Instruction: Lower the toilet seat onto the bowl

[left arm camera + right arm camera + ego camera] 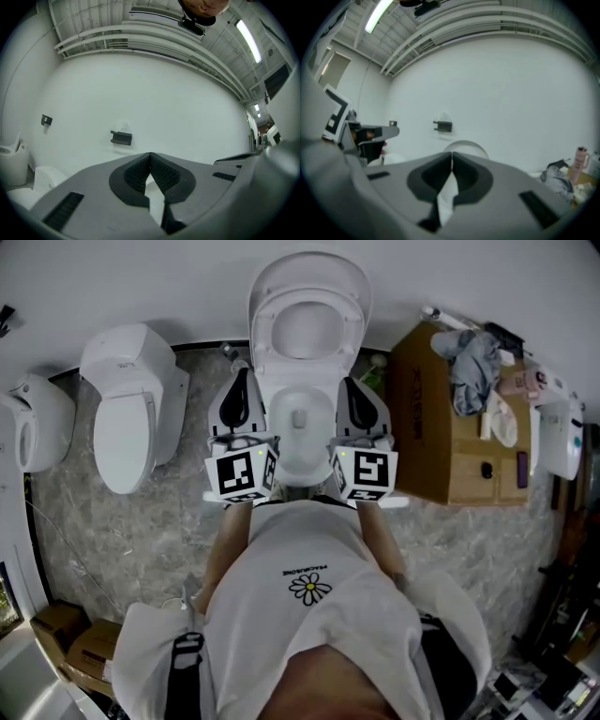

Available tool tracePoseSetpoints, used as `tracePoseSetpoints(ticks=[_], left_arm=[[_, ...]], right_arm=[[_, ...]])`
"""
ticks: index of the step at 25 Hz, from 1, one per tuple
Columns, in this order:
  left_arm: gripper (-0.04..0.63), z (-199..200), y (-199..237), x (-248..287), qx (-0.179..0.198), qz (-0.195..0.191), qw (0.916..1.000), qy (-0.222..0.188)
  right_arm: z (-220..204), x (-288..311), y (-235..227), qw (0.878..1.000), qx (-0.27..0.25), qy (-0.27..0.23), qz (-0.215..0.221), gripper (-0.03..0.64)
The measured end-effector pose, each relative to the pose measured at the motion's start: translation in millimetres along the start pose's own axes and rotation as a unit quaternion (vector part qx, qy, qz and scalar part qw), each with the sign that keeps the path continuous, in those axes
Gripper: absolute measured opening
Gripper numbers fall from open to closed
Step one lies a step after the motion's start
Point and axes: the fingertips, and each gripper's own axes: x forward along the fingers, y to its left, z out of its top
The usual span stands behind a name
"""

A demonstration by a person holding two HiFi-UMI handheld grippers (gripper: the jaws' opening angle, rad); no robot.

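White oval toilet seat (349, 332) upright at far side, grey left gripper (242, 379) and right gripper (349, 385) flanking white ceramic bowl (298, 442), jaws together, empty.

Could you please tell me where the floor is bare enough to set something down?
Bare marble floor lies in front of the cardboard box, and a narrower strip runs between the left toilet and the middle toilet. The box top is crowded with cloth and small items.
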Motion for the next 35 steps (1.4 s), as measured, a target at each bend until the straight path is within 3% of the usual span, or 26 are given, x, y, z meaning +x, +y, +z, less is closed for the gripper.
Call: tracePoseSetpoints(ticks=[6, 12, 18, 21, 24, 26, 30, 35], left_arm=[[0.021, -19.9, 7.0, 22.9, 0.0, 0.018, 0.9995, 0.025], [0.023, -31.9, 10.2, 76.0, 0.027, 0.004, 0.9988, 0.042], [0.12, -54.6, 7.3, 141.8, 0.07, -0.03, 0.995, 0.065], [0.167, -68.2, 1.5, 169.6, 0.098, -0.054, 0.9905, 0.08], [0.213, -83.1, 0.0, 196.2, 0.101, -0.069, 0.9877, 0.097], [0.213, -94.8, 0.3, 210.4, 0.114, -0.073, 0.9842, 0.114], [0.213, -130.7, -3.4, 232.3, 0.152, -0.093, 0.9689, 0.172], [0.23, -159.9, 5.7, 253.1, 0.164, -0.082, 0.9607, 0.208]], right_arm=[[-15.4, 21.9, -12.2, 1.0, 0.012, 0.024, 0.005, 0.032], [-19.4, 65.0, -33.8, 0.999, 0.013, 0.035, 0.007, 0.06], [-21.6, 117.5, -67.6, 0.999, -0.011, 0.042, 0.004, 0.141], [-25.2, 141.9, -94.9, 0.998, -0.014, 0.053, -0.019, 0.149], [-36.0, 168.9, -117.0, 0.995, -0.024, 0.086, -0.034, 0.169], [-44.6, 184.4, -122.1, 0.993, -0.046, 0.104, -0.027, 0.193], [-60.3, 207.9, -122.8, 0.99, -0.071, 0.124, -0.008, 0.196], [-80.0, 238.1, -120.1, 0.98, -0.127, 0.15, 0.011, 0.196]])
